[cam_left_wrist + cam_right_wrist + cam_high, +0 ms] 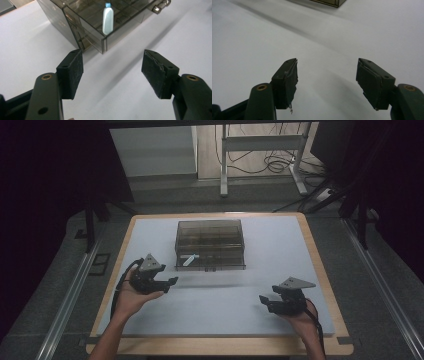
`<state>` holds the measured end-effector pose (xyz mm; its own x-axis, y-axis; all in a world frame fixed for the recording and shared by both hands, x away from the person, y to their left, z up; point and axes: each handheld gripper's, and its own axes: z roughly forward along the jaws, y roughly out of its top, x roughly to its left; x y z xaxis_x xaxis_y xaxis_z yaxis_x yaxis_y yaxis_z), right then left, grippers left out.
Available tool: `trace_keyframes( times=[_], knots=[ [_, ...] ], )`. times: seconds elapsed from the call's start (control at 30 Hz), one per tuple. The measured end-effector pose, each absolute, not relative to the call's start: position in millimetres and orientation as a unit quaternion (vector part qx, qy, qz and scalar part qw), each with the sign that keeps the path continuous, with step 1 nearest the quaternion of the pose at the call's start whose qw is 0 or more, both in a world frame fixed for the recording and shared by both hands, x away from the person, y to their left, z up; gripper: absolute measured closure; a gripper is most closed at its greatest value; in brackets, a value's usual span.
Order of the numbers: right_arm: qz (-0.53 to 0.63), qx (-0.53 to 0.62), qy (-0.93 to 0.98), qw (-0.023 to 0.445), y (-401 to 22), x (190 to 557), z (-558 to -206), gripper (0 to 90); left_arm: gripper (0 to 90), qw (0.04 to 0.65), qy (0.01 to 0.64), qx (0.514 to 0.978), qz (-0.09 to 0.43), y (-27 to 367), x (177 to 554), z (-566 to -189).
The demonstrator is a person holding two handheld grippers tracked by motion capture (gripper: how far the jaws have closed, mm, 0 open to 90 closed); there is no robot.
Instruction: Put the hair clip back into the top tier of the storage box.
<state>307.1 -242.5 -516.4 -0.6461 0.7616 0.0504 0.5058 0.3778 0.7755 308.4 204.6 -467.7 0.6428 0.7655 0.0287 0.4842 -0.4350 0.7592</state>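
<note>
The left gripper (pixel 169 283) is resting in the person's left hand (pixel 131 299), its jaws standing wide apart with nothing between them. Its pads (pixel 71 72) are hanging just above the white mat (pixel 280 245) and touching nothing. Straight ahead of its jaws, near but apart from them, the smoky transparent drawer box (pixel 210 236) is standing on the mat. Its lower drawer (pixel 227 264) is sitting pulled out toward this gripper. In that drawer, a small white bottle with a blue cap (pixel 107 19) is lying on its side, seen through the clear wall.

The right gripper (pixel 266 300), in the right hand (pixel 306 321), is also holding its jaws wide and empty, the pads (pixel 372 83) hanging over bare mat. It is well apart from the left gripper, and the box is lying farther ahead of it and off to one side, only a corner showing in the right gripper view.

Beyond the box, the mat is ending at the wooden table edge (pixel 320 265), and past that a metal frame with cables (pixel 260 150) is standing on the floor.
</note>
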Motion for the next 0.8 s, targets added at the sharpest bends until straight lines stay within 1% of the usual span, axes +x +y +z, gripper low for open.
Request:
trace_keyframes(
  times=[0.17, 0.3, 0.8],
  knots=[
    [0.400, 0.389, 0.814, 0.159, -243, 307, -516, 32.8, 34.1, 0.367, 0.378, 0.828, 0.193, 208, 301, -478],
    [0.398, 0.389, 0.815, 0.157, -243, 307, -516, 32.8, 33.8, 0.367, 0.383, 0.827, 0.186, 211, 294, -491],
    [0.391, 0.393, 0.818, 0.154, -242, 306, -517, 32.8, 34.2, 0.332, 0.389, 0.839, 0.187, 214, 284, -532]
  ],
)
